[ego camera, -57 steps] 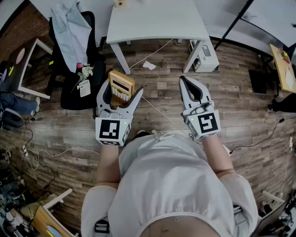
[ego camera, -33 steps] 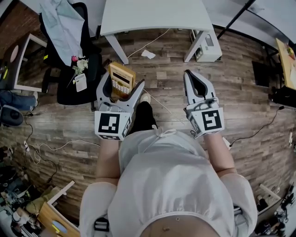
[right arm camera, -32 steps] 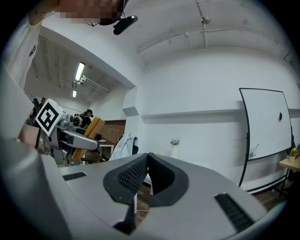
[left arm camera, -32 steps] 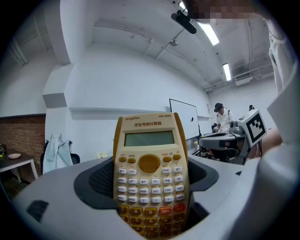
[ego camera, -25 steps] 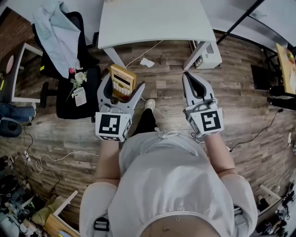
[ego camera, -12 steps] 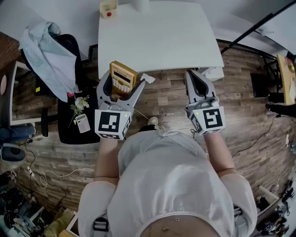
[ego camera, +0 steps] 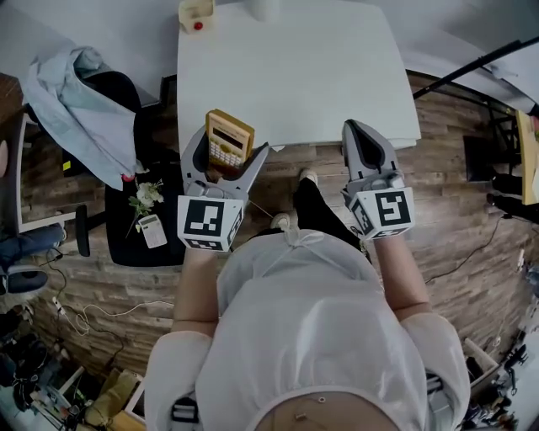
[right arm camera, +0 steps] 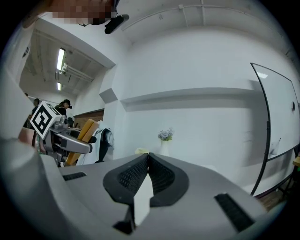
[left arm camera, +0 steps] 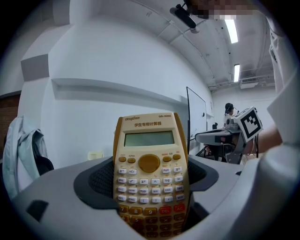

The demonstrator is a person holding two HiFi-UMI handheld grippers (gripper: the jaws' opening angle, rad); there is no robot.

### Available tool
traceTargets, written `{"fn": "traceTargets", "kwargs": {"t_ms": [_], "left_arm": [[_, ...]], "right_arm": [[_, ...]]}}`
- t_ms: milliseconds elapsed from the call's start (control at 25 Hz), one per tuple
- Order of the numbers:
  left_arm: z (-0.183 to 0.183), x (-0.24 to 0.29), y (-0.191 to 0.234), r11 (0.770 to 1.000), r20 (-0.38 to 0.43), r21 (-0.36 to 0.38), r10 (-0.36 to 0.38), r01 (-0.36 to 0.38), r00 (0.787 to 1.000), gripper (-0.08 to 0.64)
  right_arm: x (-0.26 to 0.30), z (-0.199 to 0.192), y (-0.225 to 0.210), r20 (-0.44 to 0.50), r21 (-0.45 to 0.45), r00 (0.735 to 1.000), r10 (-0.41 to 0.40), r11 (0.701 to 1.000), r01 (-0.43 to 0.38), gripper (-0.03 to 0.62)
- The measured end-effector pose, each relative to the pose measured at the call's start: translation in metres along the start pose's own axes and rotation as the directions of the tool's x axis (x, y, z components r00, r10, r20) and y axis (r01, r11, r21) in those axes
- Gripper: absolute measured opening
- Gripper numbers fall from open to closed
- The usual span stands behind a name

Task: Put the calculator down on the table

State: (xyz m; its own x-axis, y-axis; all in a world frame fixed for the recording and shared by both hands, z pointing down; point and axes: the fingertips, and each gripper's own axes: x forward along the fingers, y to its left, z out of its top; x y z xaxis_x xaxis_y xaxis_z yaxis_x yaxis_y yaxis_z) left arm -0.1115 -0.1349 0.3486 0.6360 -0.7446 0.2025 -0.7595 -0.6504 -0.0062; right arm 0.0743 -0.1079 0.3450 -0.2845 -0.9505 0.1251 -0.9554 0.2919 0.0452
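White table point(ego camera: 286, 76), left tongs point(ego camera: 226, 145) clamping calculator point(left arm camera: 150, 173) with DEL key, right tongs point(ego camera: 357, 129) closed, empty.

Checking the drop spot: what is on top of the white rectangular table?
A small yellowish box and a white vase stand near the table's far edge. The yellow calculator in the left gripper hides part of its near edge.

White table point(ego camera: 320, 76) now close ahead, calculator point(ego camera: 229, 137) carried forward over its near edge, right gripper point(ego camera: 355, 128) alongside
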Motion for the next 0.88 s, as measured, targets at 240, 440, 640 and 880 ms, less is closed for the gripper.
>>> {"fn": "traceTargets", "kwargs": {"t_ms": [240,440,640,880], "left_arm": [[-0.011,0.06,0.022,0.999,-0.039,-0.004,0.041,-0.041,0.998,0.413],[-0.024,0.127,0.042,0.997,-0.11,-0.014,0.074,-0.076,0.991,0.413],[-0.054,0.19,0.051,0.994,-0.207,-0.044,0.084,-0.095,0.975,0.413],[-0.107,0.238,0.066,0.99,-0.341,-0.082,0.078,-0.112,0.937,0.413]], "right_arm": [[0.06,-0.012,-0.038,-0.009,0.014,0.999,0.049,0.999,-0.049,0.006],[0.121,-0.02,-0.077,-0.045,0.014,0.994,0.099,0.995,-0.099,0.006],[0.172,-0.039,-0.105,-0.097,0.007,0.98,0.172,0.985,-0.172,0.006],[0.223,-0.073,-0.125,-0.146,0.048,0.964,0.221,0.975,-0.216,0.006]]}}
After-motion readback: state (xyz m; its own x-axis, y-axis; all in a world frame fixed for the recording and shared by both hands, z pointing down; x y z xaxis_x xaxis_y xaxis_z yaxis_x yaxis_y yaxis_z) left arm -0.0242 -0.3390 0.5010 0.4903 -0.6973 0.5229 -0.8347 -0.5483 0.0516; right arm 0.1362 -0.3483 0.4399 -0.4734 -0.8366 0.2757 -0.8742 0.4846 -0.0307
